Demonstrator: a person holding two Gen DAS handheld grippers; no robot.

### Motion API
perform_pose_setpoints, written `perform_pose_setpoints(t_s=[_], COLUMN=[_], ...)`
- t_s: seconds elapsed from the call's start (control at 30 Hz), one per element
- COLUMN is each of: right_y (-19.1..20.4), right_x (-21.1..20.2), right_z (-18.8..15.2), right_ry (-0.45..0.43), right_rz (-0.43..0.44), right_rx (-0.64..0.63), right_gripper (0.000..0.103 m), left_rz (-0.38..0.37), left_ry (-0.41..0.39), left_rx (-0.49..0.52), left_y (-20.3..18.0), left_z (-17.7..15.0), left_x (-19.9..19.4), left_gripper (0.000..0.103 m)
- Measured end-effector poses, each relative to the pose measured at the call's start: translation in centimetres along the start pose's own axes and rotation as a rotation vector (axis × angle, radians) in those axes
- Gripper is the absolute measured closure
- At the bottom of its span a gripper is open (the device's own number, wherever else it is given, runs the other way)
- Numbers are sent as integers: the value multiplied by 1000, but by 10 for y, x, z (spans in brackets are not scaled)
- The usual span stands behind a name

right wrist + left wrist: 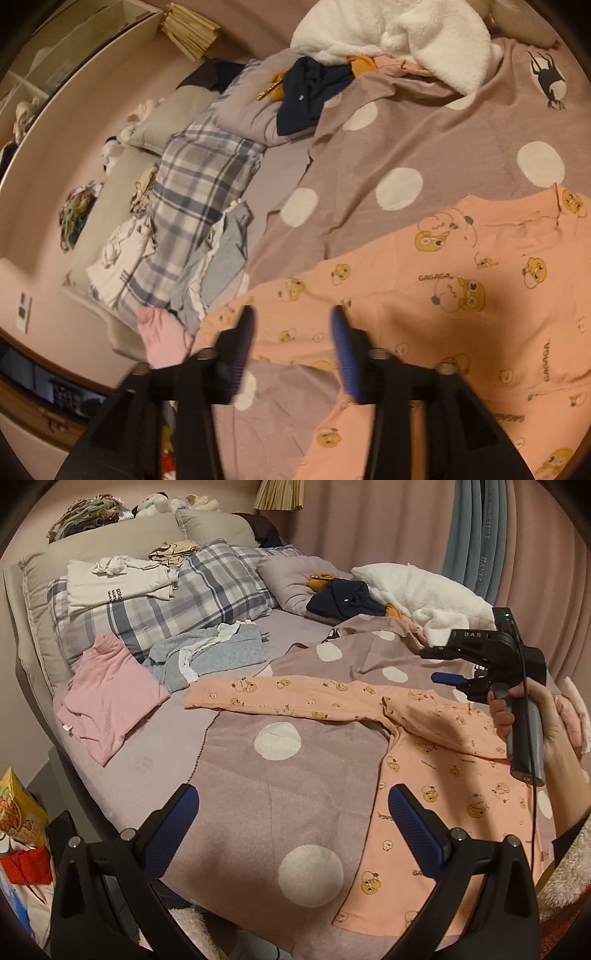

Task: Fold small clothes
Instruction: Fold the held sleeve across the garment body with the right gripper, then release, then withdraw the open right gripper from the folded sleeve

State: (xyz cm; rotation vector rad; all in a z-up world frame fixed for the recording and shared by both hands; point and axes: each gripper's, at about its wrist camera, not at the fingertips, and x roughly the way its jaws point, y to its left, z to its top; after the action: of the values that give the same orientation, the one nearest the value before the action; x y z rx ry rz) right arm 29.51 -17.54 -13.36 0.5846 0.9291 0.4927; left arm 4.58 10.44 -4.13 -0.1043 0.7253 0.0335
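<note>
The peach top point(436, 775) is lying flat on the dotted blanket point(258, 794) across the bed, its body running lengthwise from collar down to hem, one long sleeve point(280, 698) stretching out sideways from the collar toward the pink shirt point(110, 701), cuff pointing at it. The left gripper point(293, 812) is hovering over the blanket beside the top's hem, jaws apart and empty; the right gripper point(291, 332) is hanging above the sleeve near the collar, jaws apart with nothing between them. The likely trouble: that loose sleeve is wrinkling, so a pinch could be catching blanket along with cloth, dragging the top askew and leaving a crooked fold.
</note>
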Motion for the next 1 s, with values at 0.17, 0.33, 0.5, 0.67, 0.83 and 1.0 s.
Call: perform_pose_setpoints(t_s=[0.17, 0.33, 0.5, 0.67, 0.83, 1.0], right_y=[16, 22, 8, -6, -9, -6], right_x=[-8, -37, -80, -123, -161, -185], right_z=[-5, -20, -50, -81, -104, -133], right_ry=[-9, -55, -146, -240, -326, -342], right_rz=[10, -73, -189, -338, -414, -501], right_rx=[-40, -78, -48, -8, -21, -67], right_gripper=[53, 53, 28, 20, 9, 4], left_rz=[7, -19, -54, -116, -146, -172], left_ry=[-7, -22, -53, -103, -186, -275], left_rx=[-14, -30, -17, -22, 13, 31], left_y=[4, 3, -7, -16, -30, -37], left_z=[2, 2, 5, 9, 11, 14], left_x=[-4, -15, -28, -39, -53, -71], left_gripper=[1, 0, 0, 0, 0, 0])
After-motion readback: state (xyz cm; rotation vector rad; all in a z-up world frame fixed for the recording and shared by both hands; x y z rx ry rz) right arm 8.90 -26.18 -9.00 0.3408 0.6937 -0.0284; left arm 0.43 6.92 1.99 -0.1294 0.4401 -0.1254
